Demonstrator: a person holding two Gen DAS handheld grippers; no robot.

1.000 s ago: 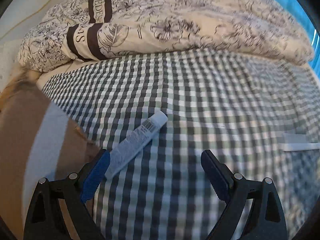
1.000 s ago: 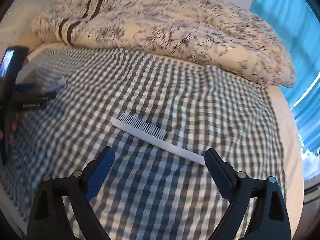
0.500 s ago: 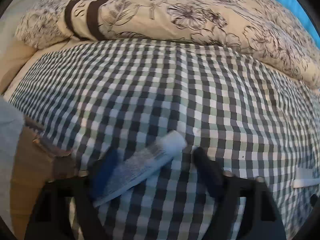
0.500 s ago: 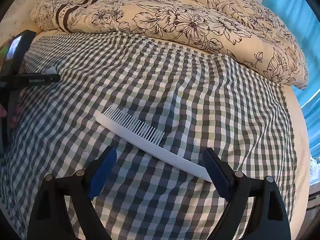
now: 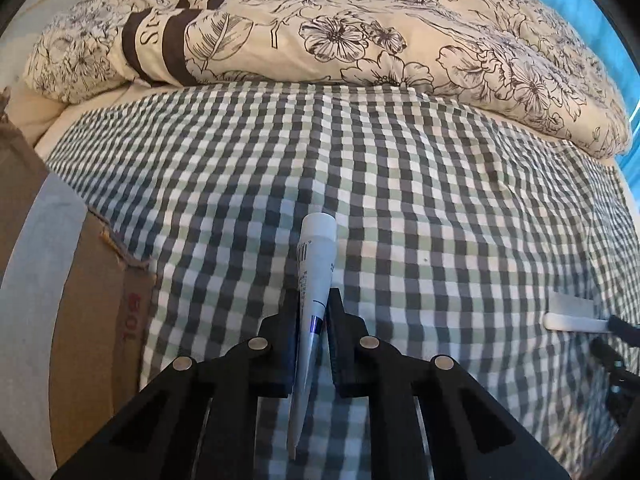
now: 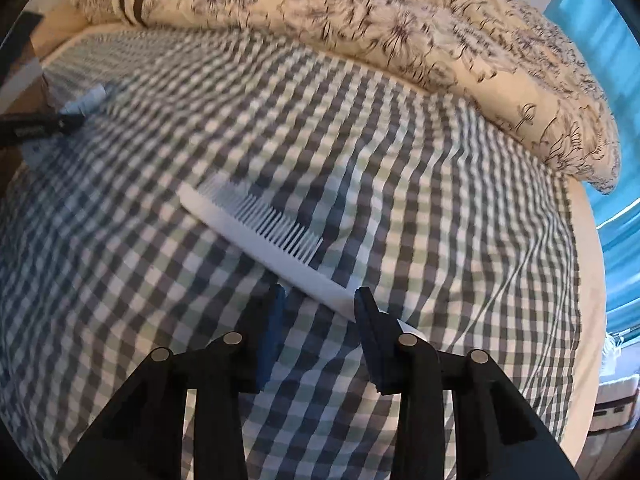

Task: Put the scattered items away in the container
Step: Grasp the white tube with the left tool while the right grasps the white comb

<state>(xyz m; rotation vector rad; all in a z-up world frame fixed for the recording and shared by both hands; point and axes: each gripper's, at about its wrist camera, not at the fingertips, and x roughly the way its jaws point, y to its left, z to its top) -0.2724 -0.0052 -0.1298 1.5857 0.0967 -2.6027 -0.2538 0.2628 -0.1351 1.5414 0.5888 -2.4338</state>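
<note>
Tube (image 5: 316, 276): clamped in L gripper (image 5: 312, 320), cap fwd, crimped end back between the arms, above checked sheet (image 5: 420, 184). Cardboard box (image 5: 92, 320) just L of it. Comb (image 6: 264, 232) flat on sheet; R gripper (image 6: 320, 300) narrowed astride handle, contact unclear. Floral duvet (image 5: 360, 32) bunched behind.

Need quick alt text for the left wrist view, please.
The left tool is shut on a white tube, cap pointing away, above a checked bedsheet. A cardboard box sits at left, a floral duvet behind.
</note>
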